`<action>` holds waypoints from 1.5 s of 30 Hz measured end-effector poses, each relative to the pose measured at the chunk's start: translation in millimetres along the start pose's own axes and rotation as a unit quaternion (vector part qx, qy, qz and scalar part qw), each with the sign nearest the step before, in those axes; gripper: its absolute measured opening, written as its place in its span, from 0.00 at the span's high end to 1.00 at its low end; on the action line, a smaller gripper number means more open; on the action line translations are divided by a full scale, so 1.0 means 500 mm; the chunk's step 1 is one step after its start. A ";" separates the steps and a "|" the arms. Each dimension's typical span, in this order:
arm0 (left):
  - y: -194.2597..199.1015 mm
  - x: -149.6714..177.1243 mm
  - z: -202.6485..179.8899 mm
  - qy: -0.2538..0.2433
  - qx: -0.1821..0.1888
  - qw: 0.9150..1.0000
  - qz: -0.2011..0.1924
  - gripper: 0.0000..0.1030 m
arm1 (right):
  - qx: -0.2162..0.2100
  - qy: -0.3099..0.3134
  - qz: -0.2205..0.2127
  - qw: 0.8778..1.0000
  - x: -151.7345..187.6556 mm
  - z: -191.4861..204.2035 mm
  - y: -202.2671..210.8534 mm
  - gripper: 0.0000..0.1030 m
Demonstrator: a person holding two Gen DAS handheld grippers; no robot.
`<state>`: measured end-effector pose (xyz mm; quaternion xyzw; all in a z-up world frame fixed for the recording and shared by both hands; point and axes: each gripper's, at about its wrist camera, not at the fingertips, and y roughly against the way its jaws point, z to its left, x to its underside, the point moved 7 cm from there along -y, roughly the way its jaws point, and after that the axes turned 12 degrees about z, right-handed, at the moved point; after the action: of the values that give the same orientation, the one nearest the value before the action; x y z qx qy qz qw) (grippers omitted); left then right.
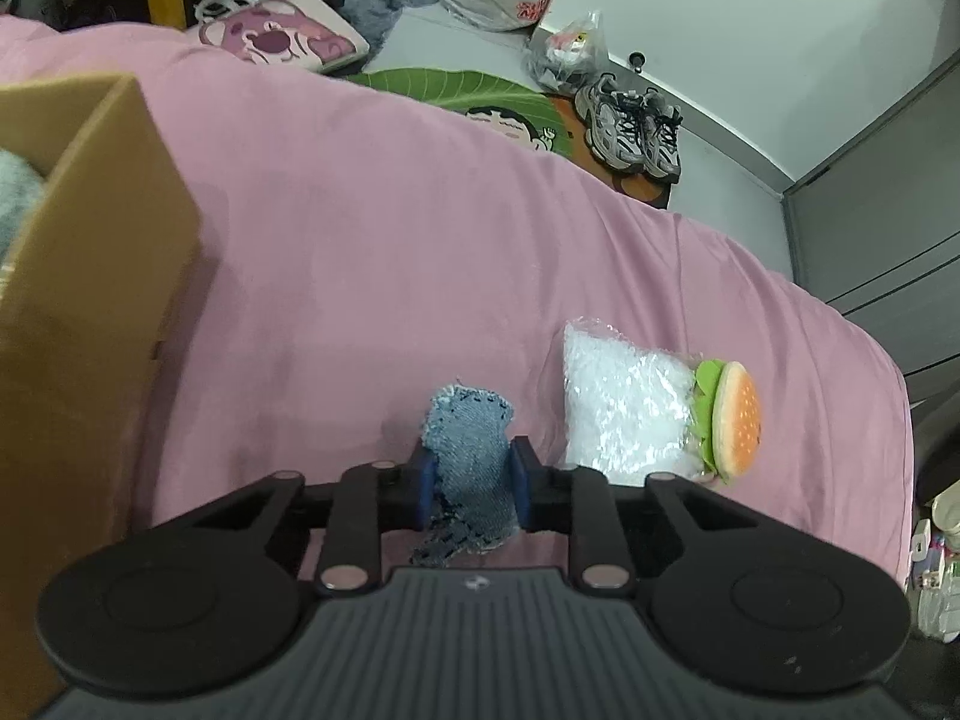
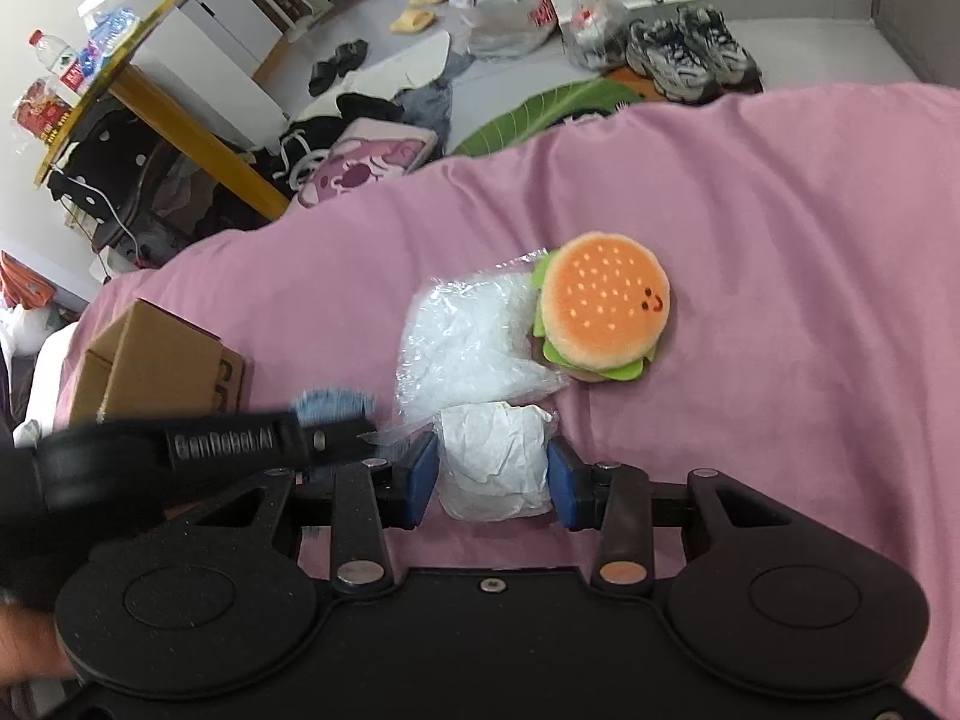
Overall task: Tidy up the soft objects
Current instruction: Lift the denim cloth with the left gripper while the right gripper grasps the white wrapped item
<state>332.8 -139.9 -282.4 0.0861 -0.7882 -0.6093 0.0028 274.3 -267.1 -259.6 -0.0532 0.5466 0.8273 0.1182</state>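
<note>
Denim scrap (image 1: 474, 450) sits clamped between the jaws of the left gripper (image 1: 471, 483), above the pink bed (image 1: 372, 252) beside the cardboard box (image 1: 102, 276). Right gripper (image 2: 493, 468) jaws are closed on a white wad (image 2: 492, 462), just beside the plastic bag (image 2: 465, 342) touching the burger toy (image 2: 600, 312).

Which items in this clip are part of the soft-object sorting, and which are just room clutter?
Part of the job:
- denim scrap in the left gripper
- white crumpled wad between the right gripper fingers
- burger plush
- clear plastic bag
- cardboard box

Lying about:
- sneakers
- shopping bag
- water bottle
- yellow slippers
</note>
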 end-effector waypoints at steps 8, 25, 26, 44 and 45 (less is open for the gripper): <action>0.047 0.029 0.027 0.000 -0.017 1.000 -0.005 0.82 | 0.010 0.016 -0.031 0.999 0.020 0.024 0.044 0.62; 0.243 0.068 0.051 -0.041 -0.015 0.996 -0.074 0.82 | 0.042 0.067 -0.139 0.987 0.023 0.116 0.172 0.62; 0.252 0.069 0.055 -0.044 -0.018 0.996 -0.079 0.82 | 0.043 0.070 -0.144 0.986 0.024 0.124 0.178 0.62; 0.398 0.088 0.146 -0.091 -0.027 0.986 -0.141 0.82 | 0.029 0.077 -0.183 0.980 0.056 0.247 0.229 0.62; 0.404 0.088 0.153 -0.090 -0.026 0.985 -0.144 0.82 | 0.027 0.080 -0.183 0.979 0.055 0.254 0.229 0.62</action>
<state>254.3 -23.6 -112.5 0.1431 -0.7483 -0.6292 -0.1537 223.9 -189.7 -112.9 -0.2154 0.5572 0.7697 0.2252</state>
